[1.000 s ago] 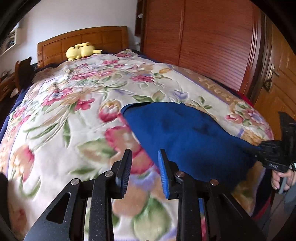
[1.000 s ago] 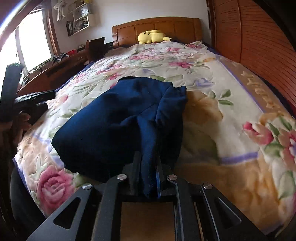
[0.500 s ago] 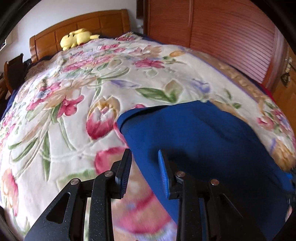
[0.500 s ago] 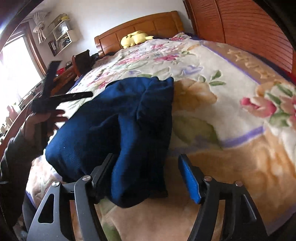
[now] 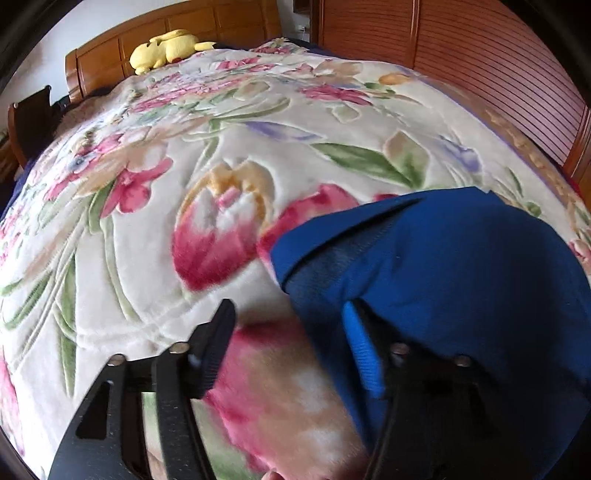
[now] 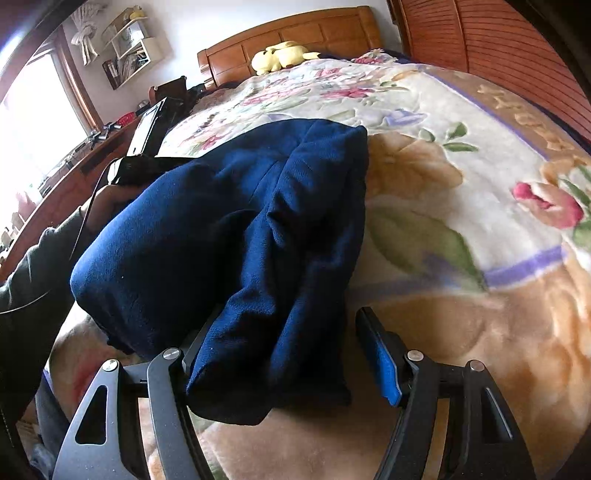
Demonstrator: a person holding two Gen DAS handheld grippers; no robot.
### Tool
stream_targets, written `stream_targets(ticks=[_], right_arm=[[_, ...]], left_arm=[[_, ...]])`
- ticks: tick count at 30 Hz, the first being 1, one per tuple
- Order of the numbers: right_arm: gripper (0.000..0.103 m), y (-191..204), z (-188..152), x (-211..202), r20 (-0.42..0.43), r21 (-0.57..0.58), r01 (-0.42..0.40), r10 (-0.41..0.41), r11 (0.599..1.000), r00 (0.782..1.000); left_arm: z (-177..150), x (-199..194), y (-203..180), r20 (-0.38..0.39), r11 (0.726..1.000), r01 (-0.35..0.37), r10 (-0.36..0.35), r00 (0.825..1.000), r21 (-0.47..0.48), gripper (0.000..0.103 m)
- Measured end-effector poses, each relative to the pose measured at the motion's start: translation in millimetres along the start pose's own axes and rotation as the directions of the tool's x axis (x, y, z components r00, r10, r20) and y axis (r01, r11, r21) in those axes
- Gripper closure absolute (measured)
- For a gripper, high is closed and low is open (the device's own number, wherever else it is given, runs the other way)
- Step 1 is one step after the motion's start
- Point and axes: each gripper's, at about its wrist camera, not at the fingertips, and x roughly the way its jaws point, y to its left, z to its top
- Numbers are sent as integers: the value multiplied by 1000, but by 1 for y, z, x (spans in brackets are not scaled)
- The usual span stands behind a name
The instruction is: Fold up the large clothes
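On the bed, over a floral blanket (image 5: 155, 229), a folded dark blue garment (image 6: 236, 229) is being shown as a thick bundle lying near the foot end, toward the side away from the wooden wardrobe doors (image 6: 491, 40). In the right wrist view, the right claw (image 6: 284, 354) is being held released, its jaws spread wide, with the near end of the bundle lying between them; the cloth is seen against the left finger, while the blue-padded right finger (image 6: 384, 369) is standing clear of it. In the left wrist view, the left claw (image 5: 291, 339) is likewise being held released, jaws apart, low over the blanket at the garment's (image 5: 443, 266) near corner. Its blue pad (image 5: 362, 354) is seen against the fabric edge, and the other finger is over bare blanket; whether the cloth is being touched cannot be told through the blur. A yellow plush toy (image 5: 166, 48) is being shown by the wooden headboard (image 6: 288, 33) at the far end of the bed.
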Motion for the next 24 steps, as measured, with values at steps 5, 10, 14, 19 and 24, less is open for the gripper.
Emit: stream_targets(ticks=[5,10,14,19,24], right_arm=[[32,-1,2,0,-10,1,-14,14,1000,1000],[32,2,2,2,-10,-7,-7,7,1000,1000],[32,1,2,2,-11,-6,-8,7,1000,1000],[34,1,3,3,-23,0,-18,18,1000,1000],[42,0,7,9,-61,31,-58,59,998,996]], left_arm=[[1,-2,8,3,1000,16,-16,1000,-6,33],[0,-14,7,24,999,35,-35,999,2,33],[3,-27,2,72,996,87,-88,994,7,33],[8,-12,-3,49,997,73,-74,996,9,30],[11,16,18,36,969,184,-180,983,-165,26]])
